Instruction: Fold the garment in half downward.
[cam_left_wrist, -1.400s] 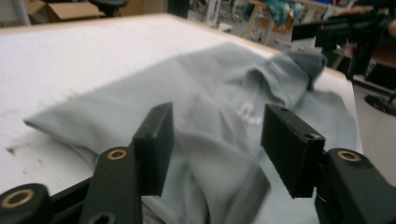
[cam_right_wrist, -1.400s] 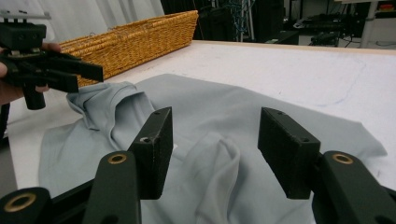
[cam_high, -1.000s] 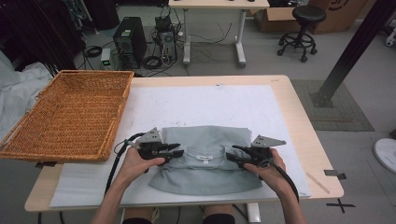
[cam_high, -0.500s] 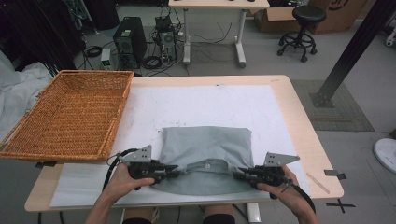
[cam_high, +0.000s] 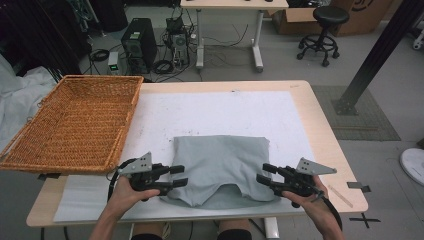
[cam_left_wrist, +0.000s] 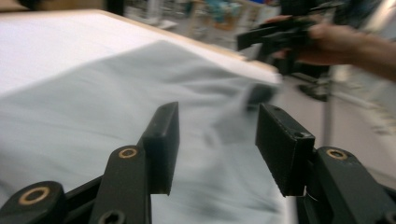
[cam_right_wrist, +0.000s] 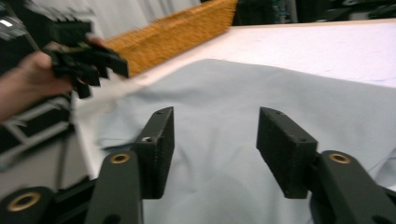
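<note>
Grey cloth, a folded garment (cam_high: 220, 169), lay flat on the worktop (cam_high: 320, 125) between the two tongs, its long axis running from one tong to the other and its notched, open edge pointing toward the person. At its left edge the left tongs (cam_high: 179, 176) pointed inward along that axis; their jaws had just been opening and stood spread, with the cloth lying under them but not pinched, as the left gripper view (cam_left_wrist: 215, 135) showed. At the opposite edge the right tongs (cam_high: 264, 173) pointed back toward them; their jaws had likewise just been opening and stood spread above the fabric (cam_right_wrist: 219, 154), pressing nothing. Each was held in a hand at the near edge of the worktop. Beyond the tongs, the garment's straight far edge ran across a white mat (cam_high: 225, 112) that covered most of the worktop. Farther off and out past the left tongs, a woven wicker basket (cam_high: 75, 120) sat over the worktop's left edge, apart from the garment.
</note>
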